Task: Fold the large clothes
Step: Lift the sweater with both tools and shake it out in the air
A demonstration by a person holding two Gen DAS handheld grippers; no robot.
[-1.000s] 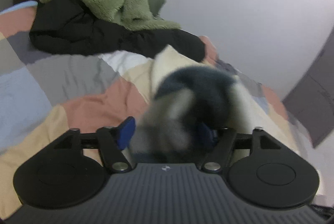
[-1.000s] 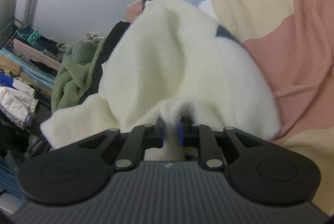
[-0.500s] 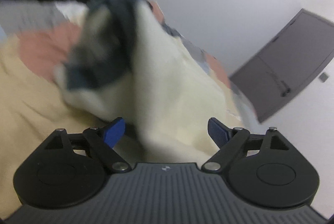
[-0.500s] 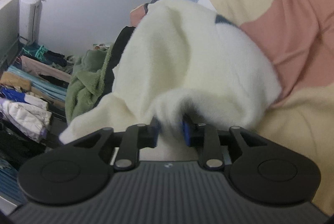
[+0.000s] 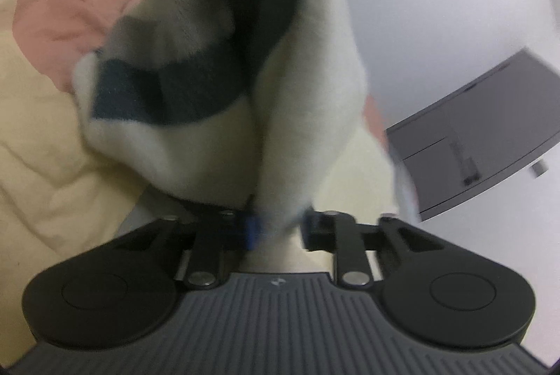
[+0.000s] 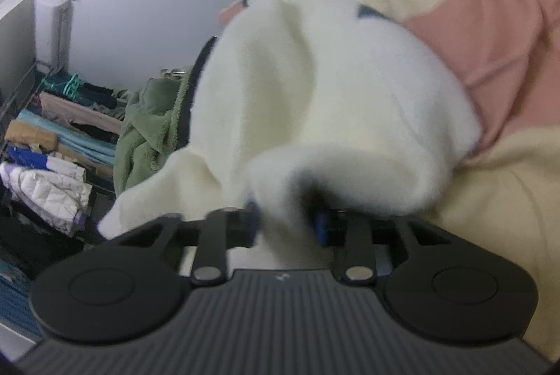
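A cream fleece garment (image 5: 315, 77) with a dark navy and grey patch (image 5: 196, 88) hangs bunched in front of my left gripper (image 5: 280, 230). Its jaws are closing, with a narrow fold of cream fleece pinched between the blue pads; the picture is blurred. In the right wrist view the same cream fleece garment (image 6: 315, 77) lies heaped on the patchwork bedspread (image 6: 490, 7). My right gripper (image 6: 285, 221) has its jaws closing on a thick rolled edge of the fleece, which covers most of both fingertips.
The bedspread (image 5: 45, 147) has cream, salmon and grey patches. A green fleece (image 6: 147, 126) and a black garment (image 6: 190, 102) lie behind the cream one. Shelves of folded clothes (image 6: 52, 137) stand at the left. A grey door (image 5: 490, 130) is at the right.
My left gripper let go of the dark patch, opened wide, dropped and turned, then closed on a cream fold. The right gripper stayed in place, its jaws slightly wider on a thicker roll of fleece.
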